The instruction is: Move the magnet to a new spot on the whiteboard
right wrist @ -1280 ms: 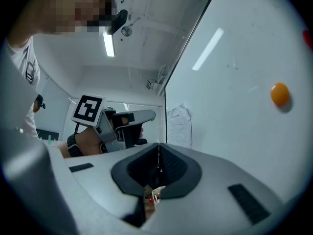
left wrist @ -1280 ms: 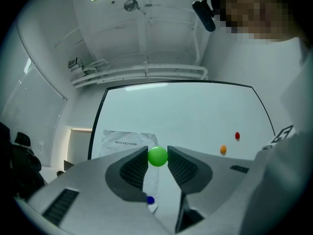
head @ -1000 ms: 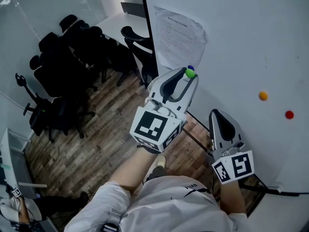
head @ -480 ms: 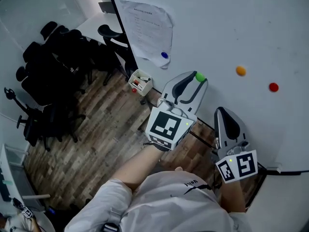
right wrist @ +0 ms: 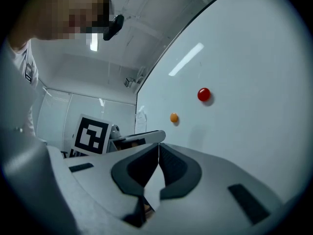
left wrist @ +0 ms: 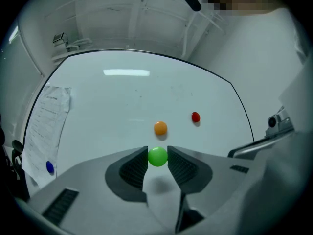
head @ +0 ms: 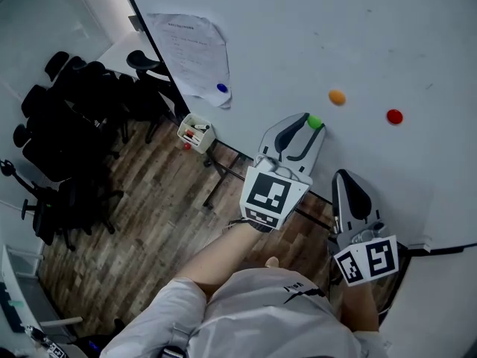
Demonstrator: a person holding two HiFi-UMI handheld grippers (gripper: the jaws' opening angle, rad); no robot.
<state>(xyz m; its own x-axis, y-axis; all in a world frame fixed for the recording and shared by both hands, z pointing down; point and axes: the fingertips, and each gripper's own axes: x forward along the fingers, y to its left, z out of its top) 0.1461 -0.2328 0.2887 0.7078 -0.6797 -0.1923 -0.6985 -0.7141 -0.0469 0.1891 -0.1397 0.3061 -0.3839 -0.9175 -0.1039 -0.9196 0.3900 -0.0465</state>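
My left gripper (head: pixel 313 123) (left wrist: pixel 157 156) is shut on a green round magnet (head: pixel 315 122) (left wrist: pixel 157 156) and holds it close in front of the whiteboard (head: pixel 358 43) (left wrist: pixel 127 97), below and left of an orange magnet (head: pixel 337 97) (left wrist: pixel 160 128) (right wrist: pixel 174 117). A red magnet (head: pixel 394 115) (left wrist: pixel 195 117) (right wrist: pixel 204 94) sticks to the board right of the orange one. My right gripper (head: pixel 346 183) (right wrist: pixel 158 148) hangs lower at the right, shut with nothing between its jaws.
A paper sheet (head: pixel 190 43) (left wrist: pixel 46 121) is pinned to the board's left part by a blue magnet (head: pixel 222 88) (left wrist: pixel 50 167). A small marker tray (head: pixel 195 133) hangs below it. Black office chairs (head: pixel 67 118) stand on the wooden floor at the left.
My left gripper has carried the green magnet away from the paper's blue magnet and rightward along the board, toward the orange magnet. The right gripper has kept its place.
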